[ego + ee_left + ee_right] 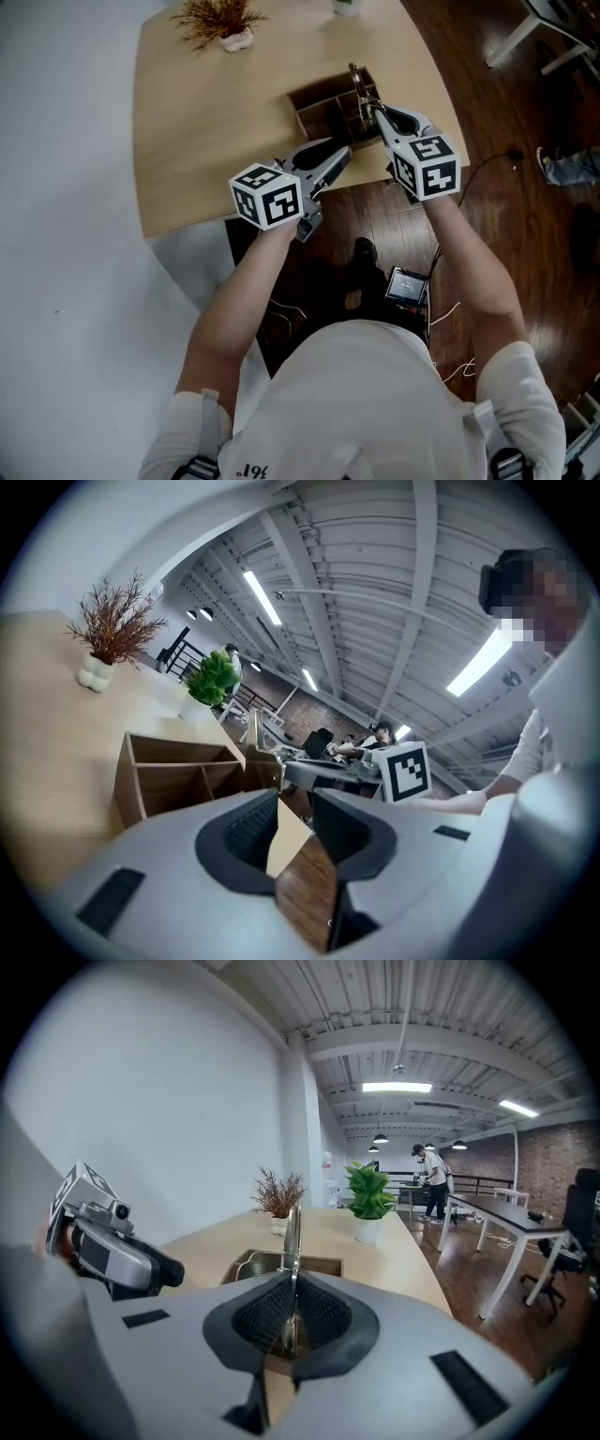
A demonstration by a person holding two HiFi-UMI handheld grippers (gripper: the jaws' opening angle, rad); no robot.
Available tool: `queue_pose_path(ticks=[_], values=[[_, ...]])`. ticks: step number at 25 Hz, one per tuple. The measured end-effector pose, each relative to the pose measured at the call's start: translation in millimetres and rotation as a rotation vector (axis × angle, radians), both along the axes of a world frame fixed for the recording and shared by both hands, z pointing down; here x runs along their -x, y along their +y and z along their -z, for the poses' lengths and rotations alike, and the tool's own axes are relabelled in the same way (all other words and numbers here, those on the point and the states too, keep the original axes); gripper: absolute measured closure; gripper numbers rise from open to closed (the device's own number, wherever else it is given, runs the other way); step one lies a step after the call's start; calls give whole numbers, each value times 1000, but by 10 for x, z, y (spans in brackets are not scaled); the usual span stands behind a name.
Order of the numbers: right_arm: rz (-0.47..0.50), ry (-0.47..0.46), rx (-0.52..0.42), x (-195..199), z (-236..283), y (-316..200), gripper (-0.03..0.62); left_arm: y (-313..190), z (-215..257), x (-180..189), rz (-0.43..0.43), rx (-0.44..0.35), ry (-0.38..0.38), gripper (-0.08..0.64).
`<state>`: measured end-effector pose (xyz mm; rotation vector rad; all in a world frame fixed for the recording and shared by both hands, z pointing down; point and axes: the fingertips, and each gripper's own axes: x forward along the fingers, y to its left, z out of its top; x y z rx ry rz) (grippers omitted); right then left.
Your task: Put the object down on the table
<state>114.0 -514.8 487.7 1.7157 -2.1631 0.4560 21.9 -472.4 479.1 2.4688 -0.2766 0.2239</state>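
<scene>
My right gripper (372, 105) is shut on a thin metal object (360, 84), which stands upright, edge-on, between its pads (292, 1232). It hangs over the near right part of a compartmented wooden organizer box (323, 98) on the light wood table (206, 141). In the right gripper view the box (253, 1262) lies just past the jaws. My left gripper (345, 153) hovers at the table's near edge, just short of the box (173, 771). Its jaws stand narrowly open with nothing between them; table edge and floor show through the gap (292, 803).
At the table's far side stand a dried plant in a white vase (223, 23) and a potted green plant (367, 1199). Below the near edge is dark wood floor with a small screen device (406, 286) and cables. A person (431, 1180) stands far off by other desks.
</scene>
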Motion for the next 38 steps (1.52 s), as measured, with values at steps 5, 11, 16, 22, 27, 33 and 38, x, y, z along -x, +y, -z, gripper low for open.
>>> queue_pose_path(ticks=[5,11,16,22,27,33,38], values=[[7,48,8,-6,-193,25,577,-36,-64,-57,-2,17,-1,471],[11,96,24,17,-405,69,577,-35,-147,-92,-2,35,-7,471],[32,142,30,91,-477,111,576,-7,-216,-75,4,51,-17,471],[74,205,98,151,-672,202,574,25,-269,-77,6,61,-21,471],[103,253,114,165,-712,221,545,42,-291,-58,10,63,-29,471],[91,261,137,140,-811,301,521,59,-311,-51,9,62,-38,471],[76,251,144,95,-813,337,495,85,-312,-47,12,65,-32,471]])
